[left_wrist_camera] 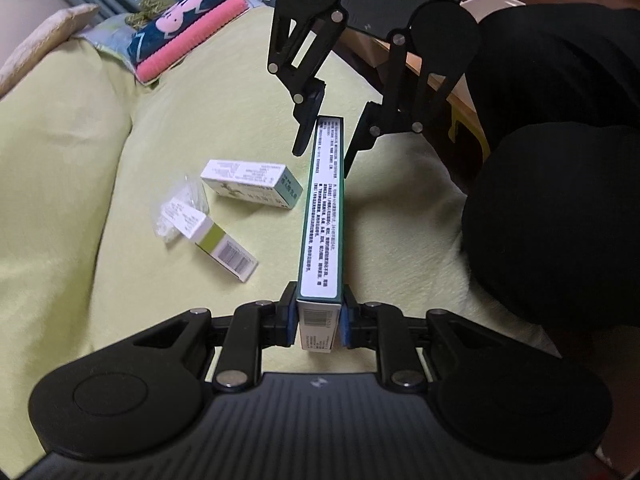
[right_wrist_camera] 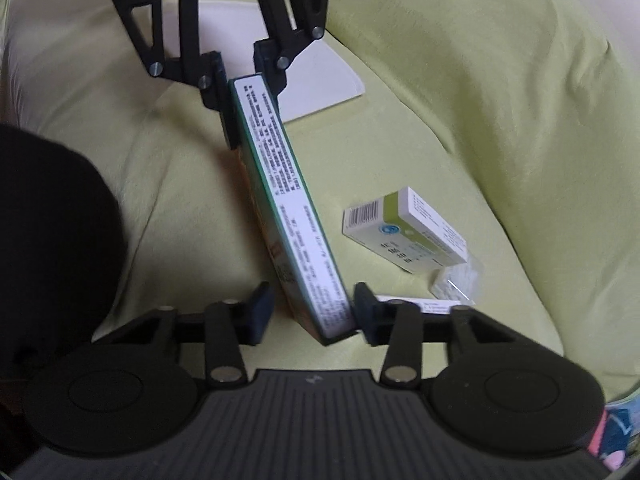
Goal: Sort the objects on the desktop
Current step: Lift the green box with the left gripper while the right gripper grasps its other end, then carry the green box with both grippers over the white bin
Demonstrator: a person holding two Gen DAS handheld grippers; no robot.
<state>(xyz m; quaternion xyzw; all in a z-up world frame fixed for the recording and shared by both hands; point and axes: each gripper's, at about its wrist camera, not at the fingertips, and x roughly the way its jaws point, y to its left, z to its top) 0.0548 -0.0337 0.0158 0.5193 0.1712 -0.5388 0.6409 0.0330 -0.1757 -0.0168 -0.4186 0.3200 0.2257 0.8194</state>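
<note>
Left tongs (left_wrist_camera: 319, 325) clamped on the near end of a long flat green-edged cardboard box (left_wrist_camera: 322, 216), blue pads tight on both faces. Right tongs (right_wrist_camera: 313, 314) straddle the box's other end, jaws not fully seated: right pad touching, left pad apart with a gap. Box held in the air above the yellow-green bed sheet (left_wrist_camera: 100, 200). On the sheet left of it: clear plastic bag (left_wrist_camera: 176, 212), white-and-olive small carton (left_wrist_camera: 224, 250), white-and-teal small carton (left_wrist_camera: 252, 184).
</note>
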